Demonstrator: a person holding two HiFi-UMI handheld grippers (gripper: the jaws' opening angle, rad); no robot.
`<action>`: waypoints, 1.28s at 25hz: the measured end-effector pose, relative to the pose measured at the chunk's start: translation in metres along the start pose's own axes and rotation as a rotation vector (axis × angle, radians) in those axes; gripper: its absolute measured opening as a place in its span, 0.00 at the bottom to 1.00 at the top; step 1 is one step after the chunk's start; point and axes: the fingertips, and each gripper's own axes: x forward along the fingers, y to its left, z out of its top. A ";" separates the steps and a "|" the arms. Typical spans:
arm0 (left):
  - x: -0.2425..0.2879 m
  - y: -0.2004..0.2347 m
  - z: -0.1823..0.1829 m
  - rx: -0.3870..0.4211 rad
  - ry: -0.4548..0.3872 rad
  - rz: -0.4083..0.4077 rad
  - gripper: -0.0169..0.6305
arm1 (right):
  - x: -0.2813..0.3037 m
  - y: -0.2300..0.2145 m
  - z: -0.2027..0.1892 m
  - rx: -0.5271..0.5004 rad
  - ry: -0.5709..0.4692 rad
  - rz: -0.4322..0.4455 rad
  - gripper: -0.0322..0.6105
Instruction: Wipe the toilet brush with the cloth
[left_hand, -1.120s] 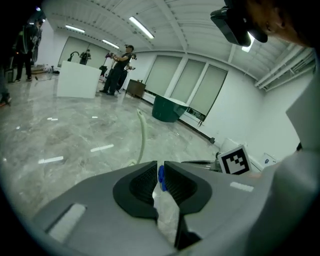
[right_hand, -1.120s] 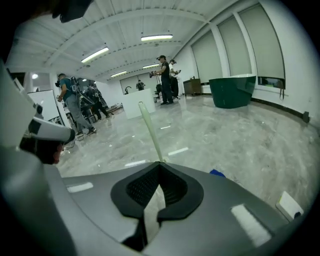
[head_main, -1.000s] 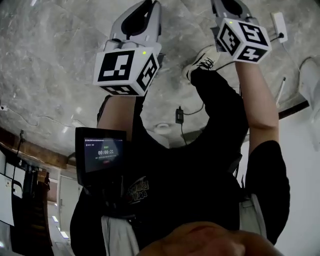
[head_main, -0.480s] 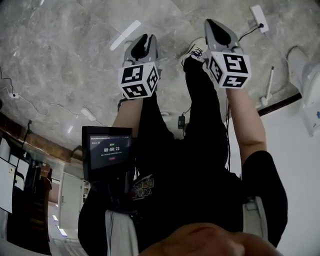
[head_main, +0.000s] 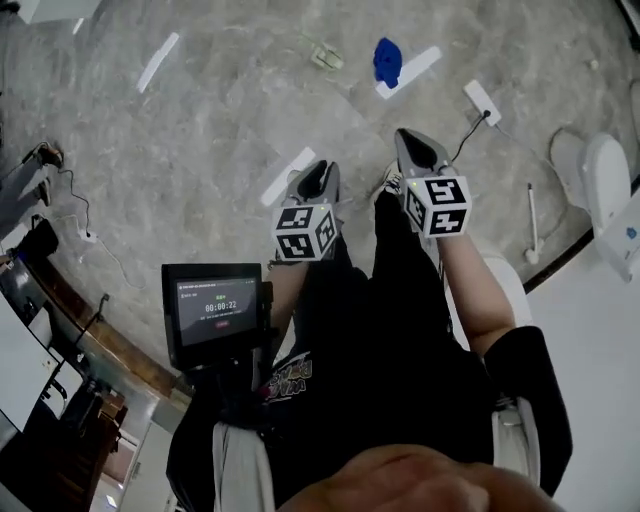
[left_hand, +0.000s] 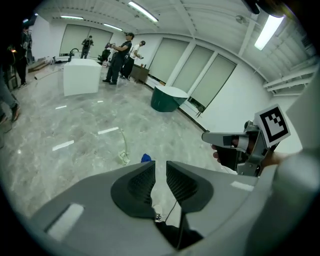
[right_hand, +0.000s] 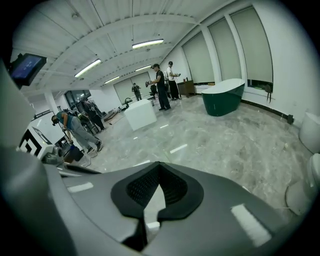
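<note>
A blue cloth lies crumpled on the marble floor, far ahead of both grippers; in the left gripper view the cloth peeks just past the jaws. A thin white toilet brush lies on the floor by the white toilet at the right. My left gripper hangs in the air, its jaws a small gap apart and closing, with nothing between them. Beside it my right gripper is shut and empty. Neither touches cloth or brush.
A white power strip with its cord lies right of the cloth, and a small white object left of it. White tape strips mark the floor. A green bathtub, a white block and several people stand far off.
Both grippers have drawn back from the picture's top toward its middle and look smaller. More floor shows, and the blue cloth has come into view. The left jaws have parted slightly.
</note>
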 end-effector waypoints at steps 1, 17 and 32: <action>-0.020 -0.011 0.013 0.020 -0.005 -0.009 0.13 | -0.019 0.012 0.013 -0.002 -0.014 0.000 0.05; -0.178 -0.060 0.168 0.285 -0.282 -0.108 0.09 | -0.142 0.109 0.153 -0.014 -0.286 0.000 0.05; -0.237 -0.038 0.202 0.251 -0.408 -0.093 0.04 | -0.163 0.172 0.200 -0.018 -0.391 0.000 0.05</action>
